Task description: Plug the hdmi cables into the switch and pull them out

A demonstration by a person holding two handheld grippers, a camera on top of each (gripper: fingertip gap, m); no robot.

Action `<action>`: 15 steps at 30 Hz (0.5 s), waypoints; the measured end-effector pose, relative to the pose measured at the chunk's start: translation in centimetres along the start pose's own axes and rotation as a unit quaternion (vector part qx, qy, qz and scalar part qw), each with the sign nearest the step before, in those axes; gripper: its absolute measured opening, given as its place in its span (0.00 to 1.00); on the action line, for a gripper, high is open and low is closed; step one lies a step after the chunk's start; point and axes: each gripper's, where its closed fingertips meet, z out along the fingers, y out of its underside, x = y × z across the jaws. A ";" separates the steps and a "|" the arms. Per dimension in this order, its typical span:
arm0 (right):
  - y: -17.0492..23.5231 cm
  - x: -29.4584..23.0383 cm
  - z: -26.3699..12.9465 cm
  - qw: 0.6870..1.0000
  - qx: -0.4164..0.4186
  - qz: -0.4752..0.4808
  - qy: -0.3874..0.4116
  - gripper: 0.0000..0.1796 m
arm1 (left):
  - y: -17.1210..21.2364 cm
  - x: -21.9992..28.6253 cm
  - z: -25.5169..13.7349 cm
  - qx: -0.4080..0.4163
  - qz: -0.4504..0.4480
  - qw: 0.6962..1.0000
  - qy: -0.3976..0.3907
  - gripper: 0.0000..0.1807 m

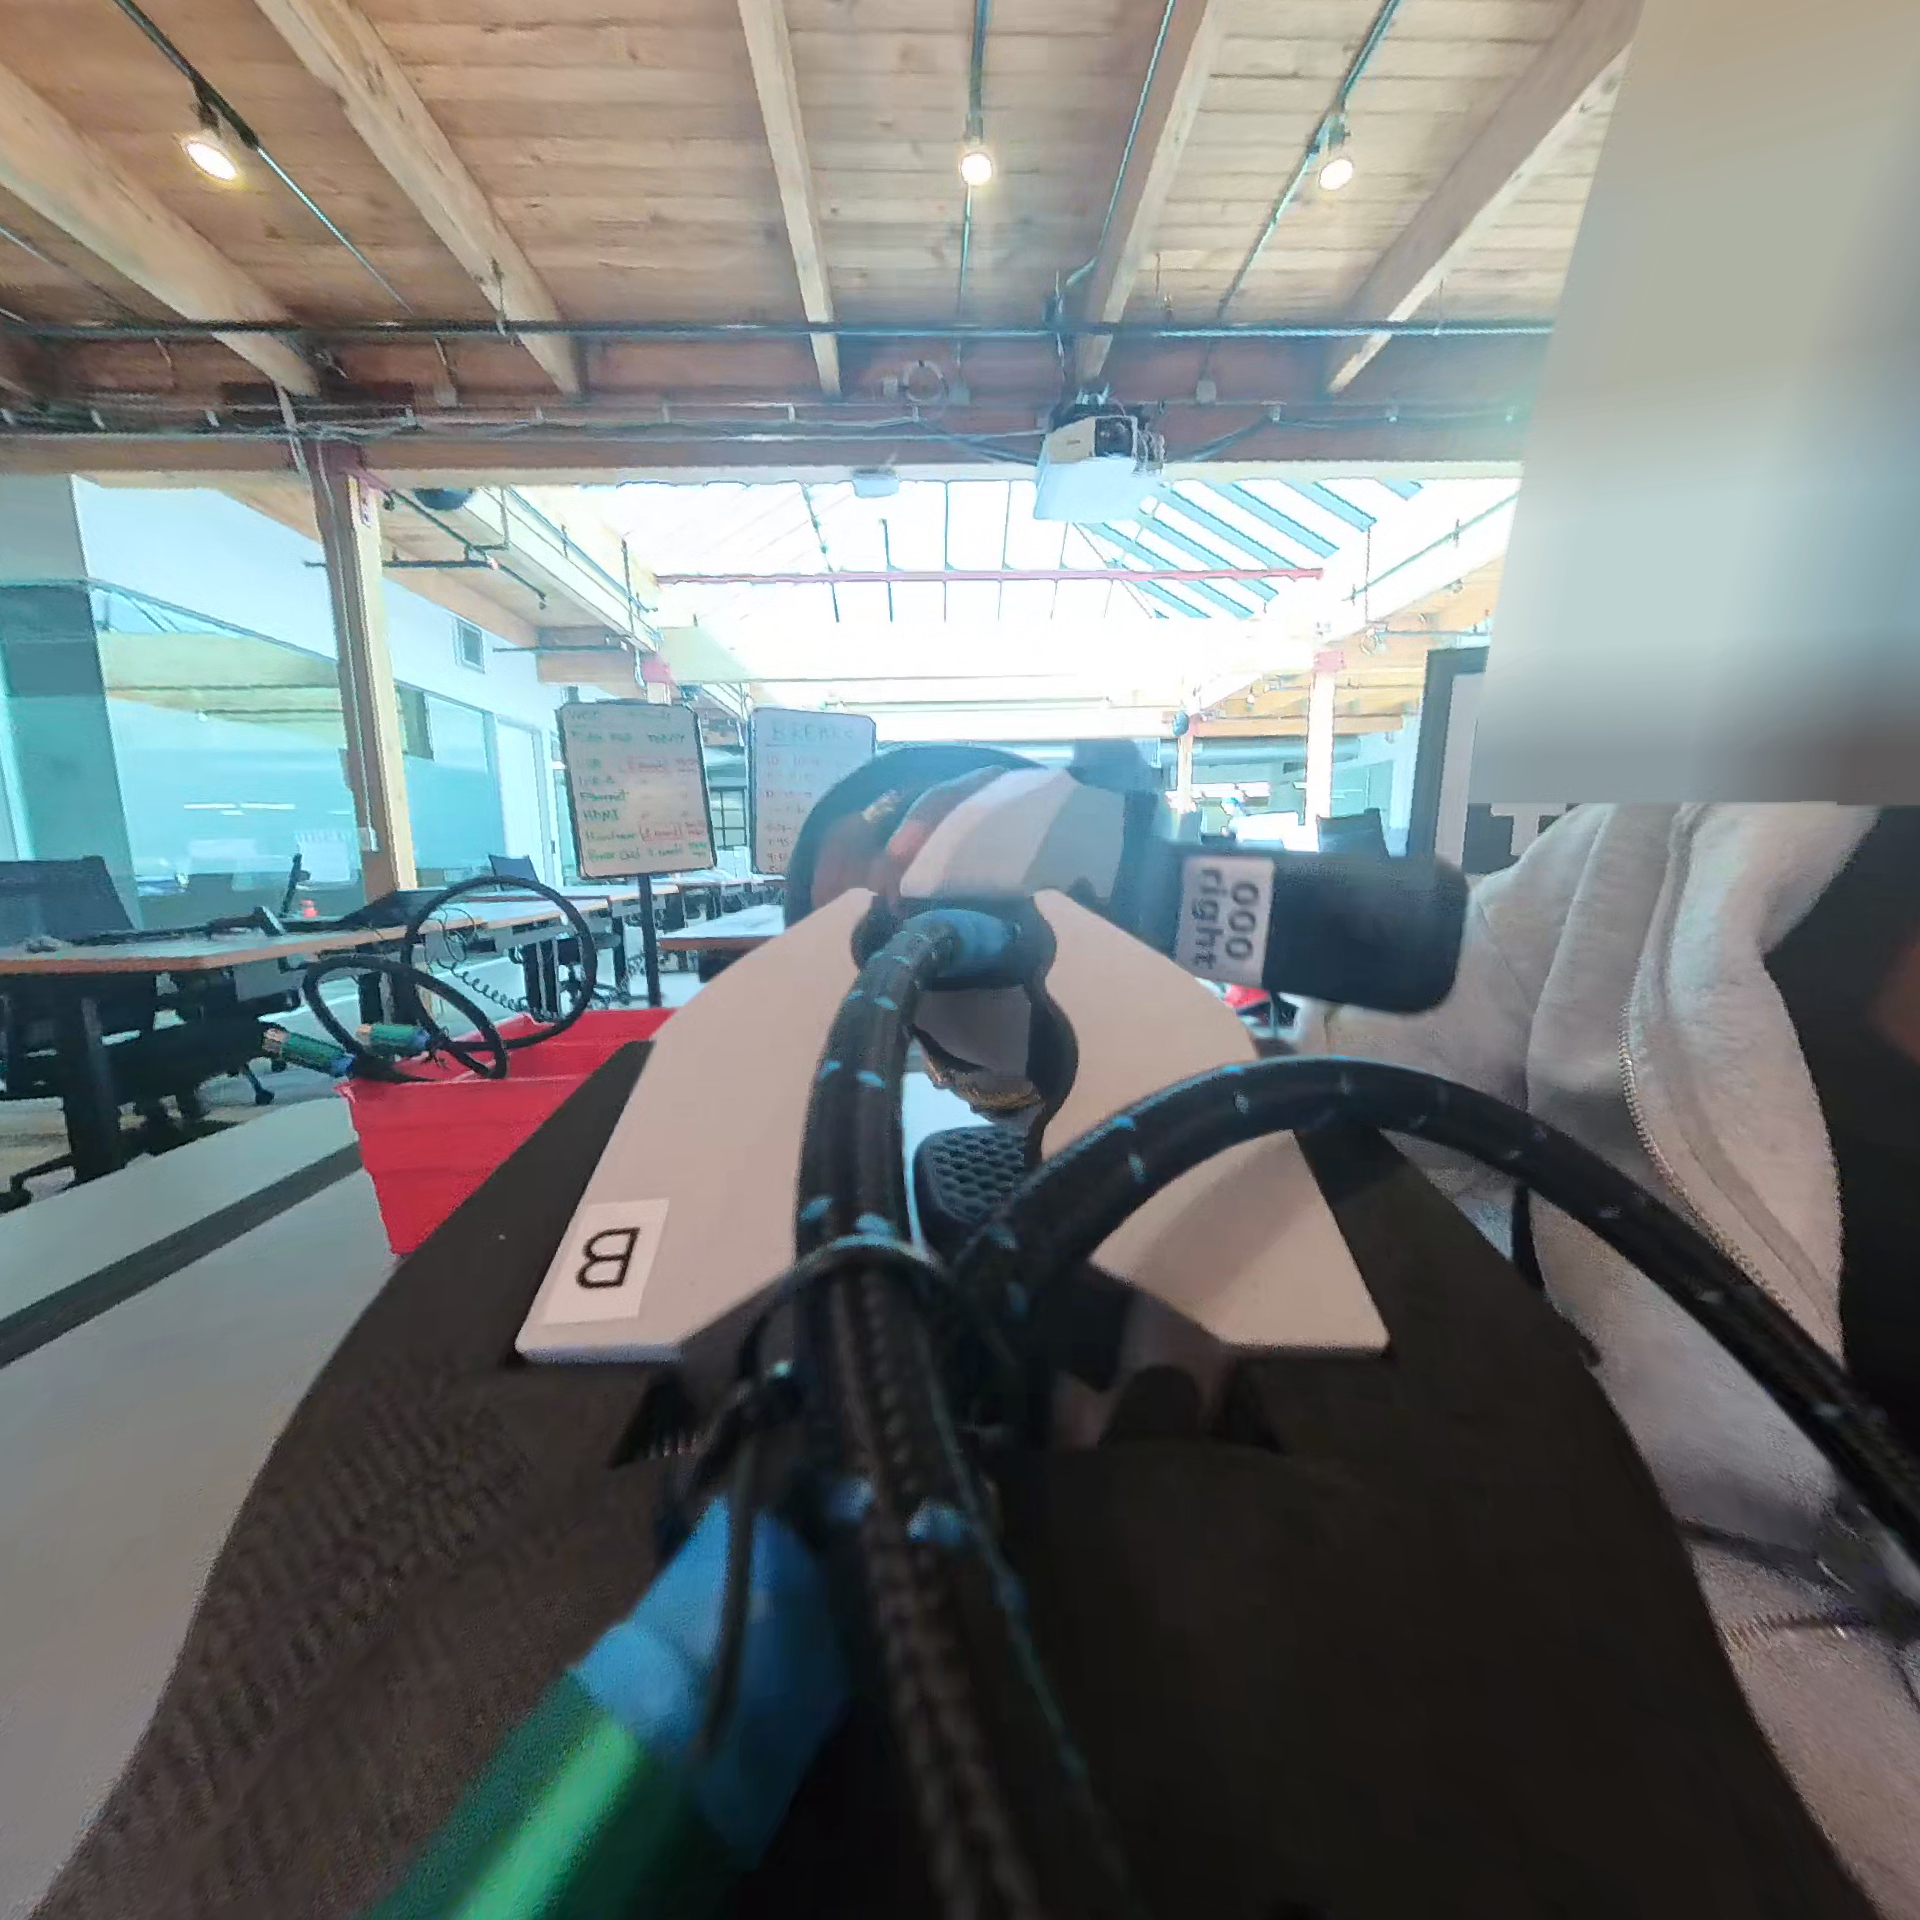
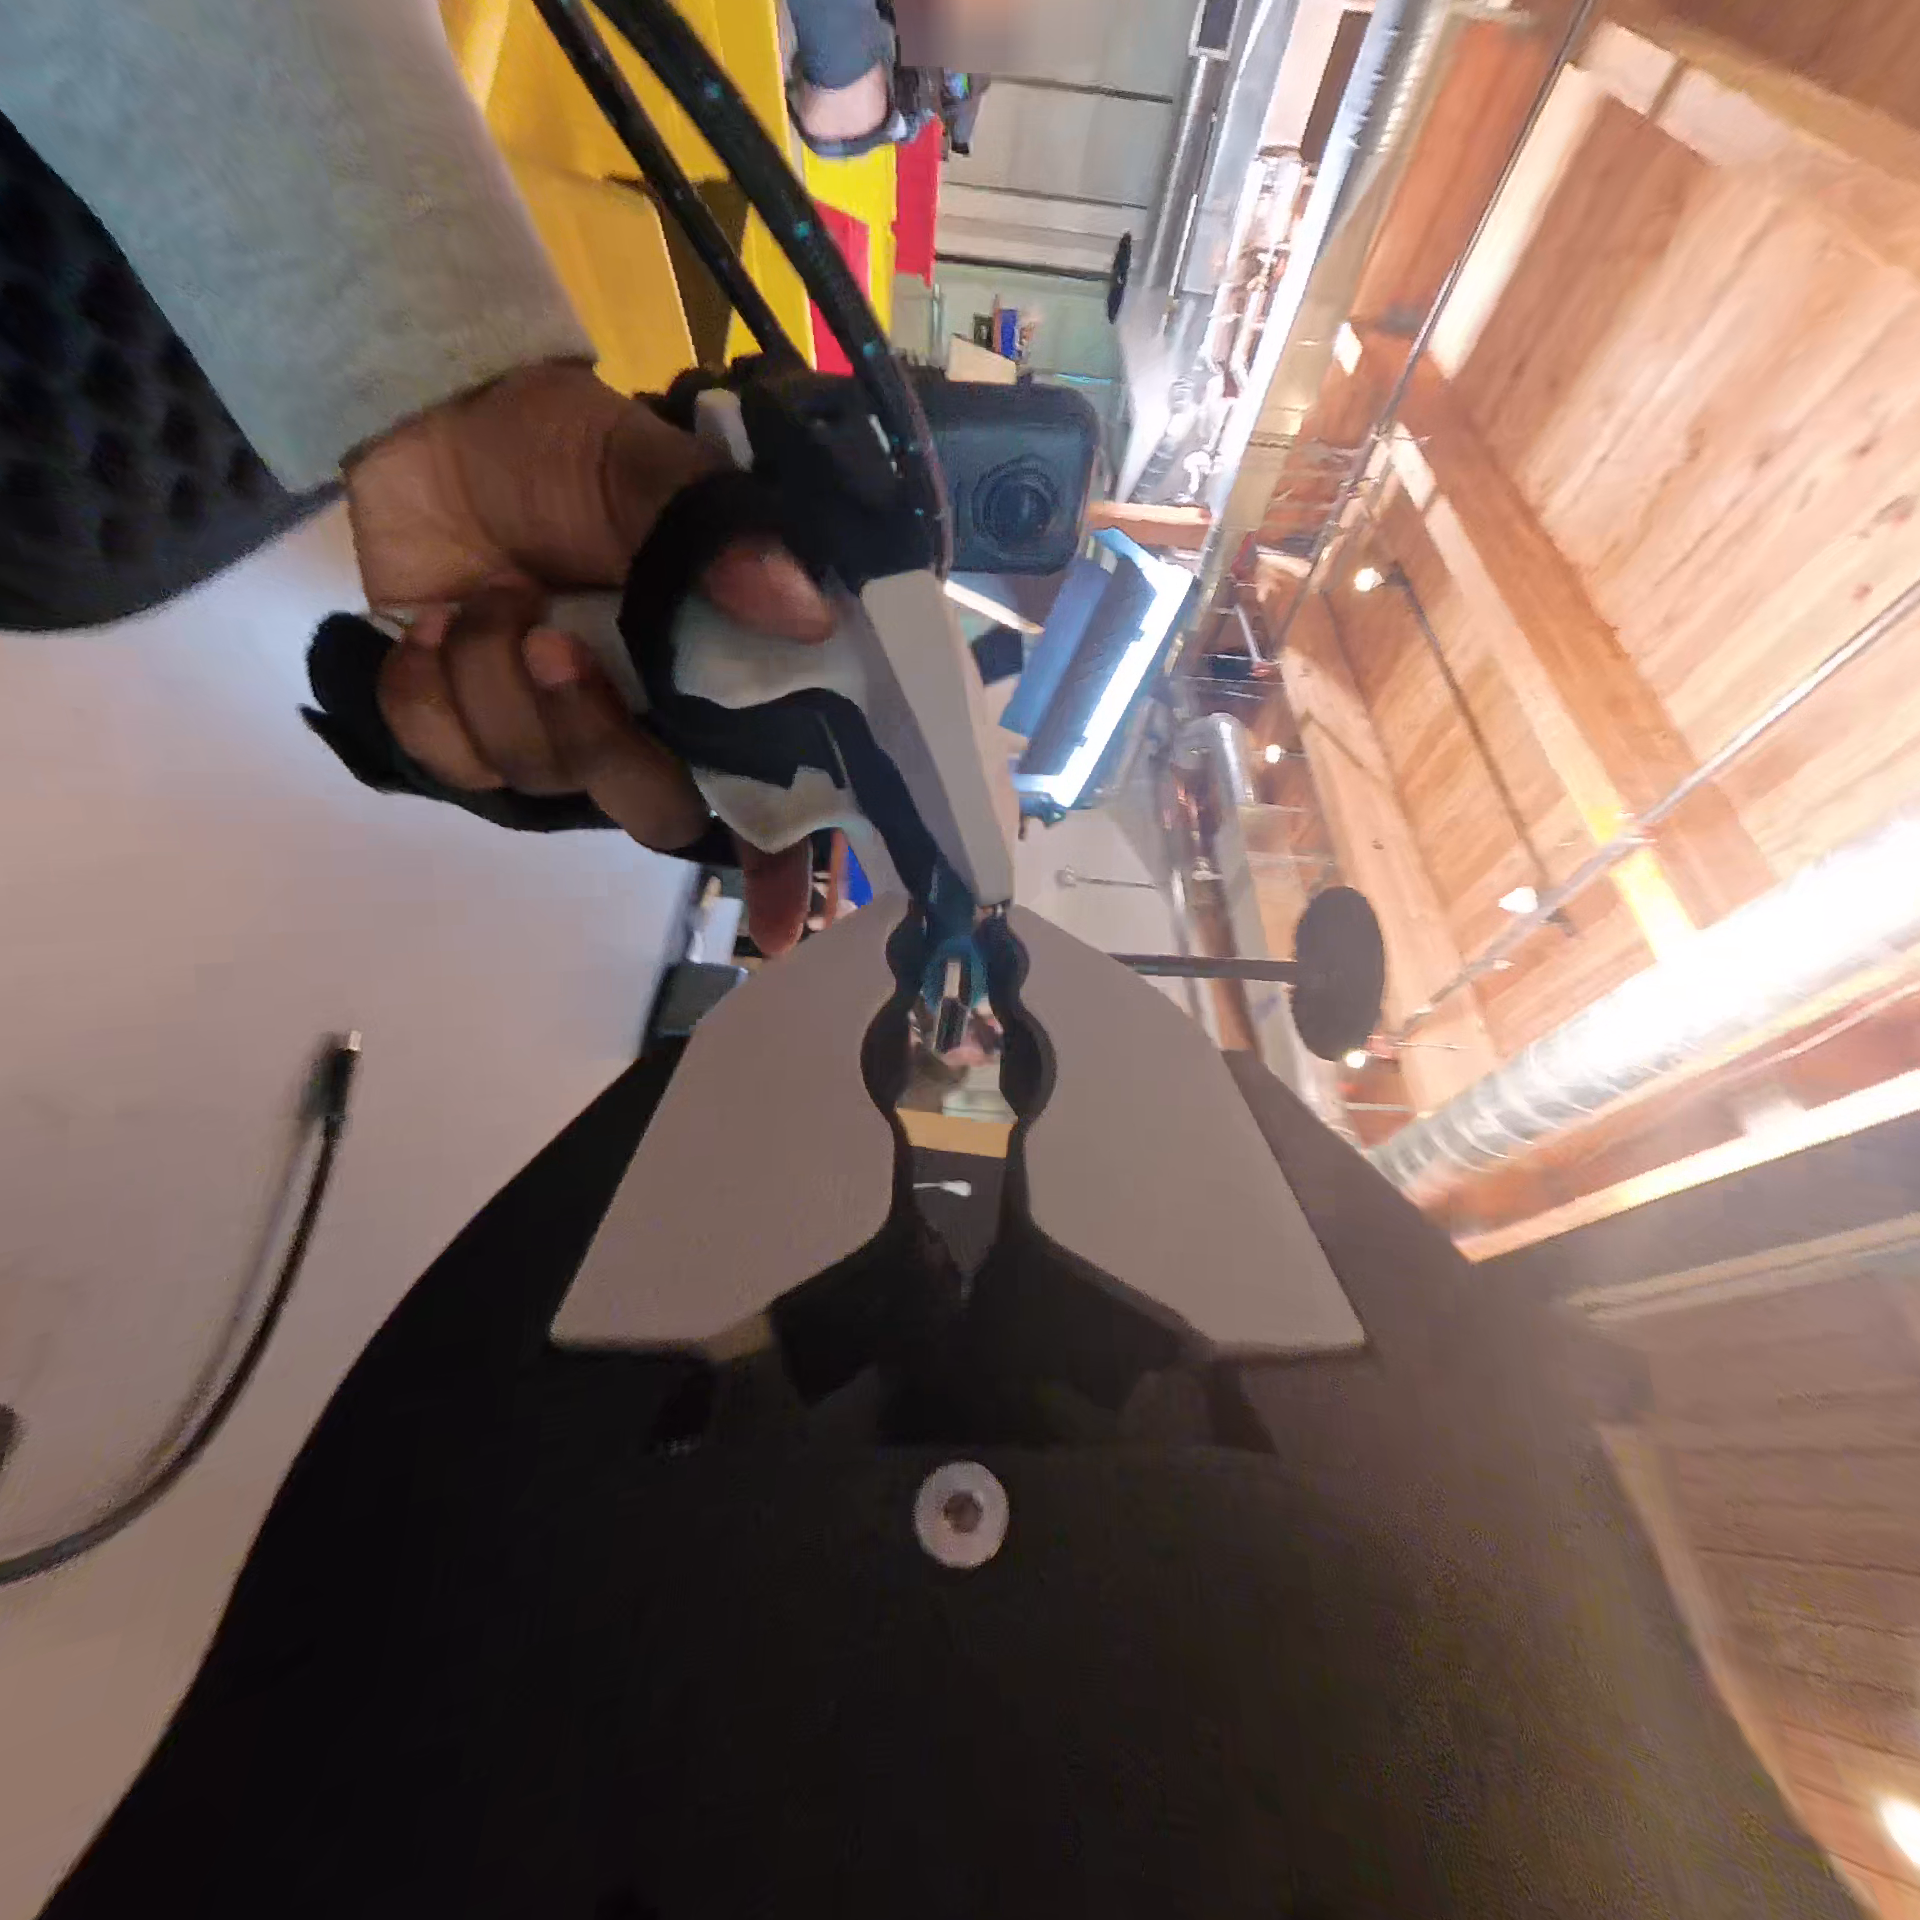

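Note:
A black braided HDMI cable (image 1: 862, 1101) runs up between my left gripper's grey fingers (image 1: 727, 1122) to its blue plug (image 1: 971, 935) at their tips. My left gripper (image 1: 951, 925) is shut on the cable just behind the plug. My right gripper (image 2: 951, 966), rolled sideways, is shut on the same blue plug (image 2: 948, 982), whose metal end points back at its camera. The two grippers meet tip to tip in the air. The right gripper also shows in the left wrist view (image 1: 1018, 831), and the left gripper (image 2: 914, 707), held by a hand, in the right wrist view. No switch is in view.
A red bin (image 1: 468, 1143) holds more looped cables with green plugs (image 1: 312, 1049). The cable's other green and blue plug (image 1: 623, 1714) lies blurred near the left camera. A thin black cable (image 2: 301, 1195) lies on the white table (image 2: 156, 935). A yellow bin (image 2: 582, 177) stands behind.

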 end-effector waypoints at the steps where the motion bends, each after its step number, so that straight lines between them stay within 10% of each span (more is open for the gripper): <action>1: 0.0 0.0 -0.2 1.000 0.007 0.014 -0.006 0.06 | 0.4 0.1 0.1 -0.013 -0.002 1.000 0.004 0.13; 15: 0.9 -1.3 -0.5 0.999 -0.015 -0.023 -0.042 0.07 | 1.6 -0.7 0.2 -0.041 -0.044 0.998 -0.007 0.12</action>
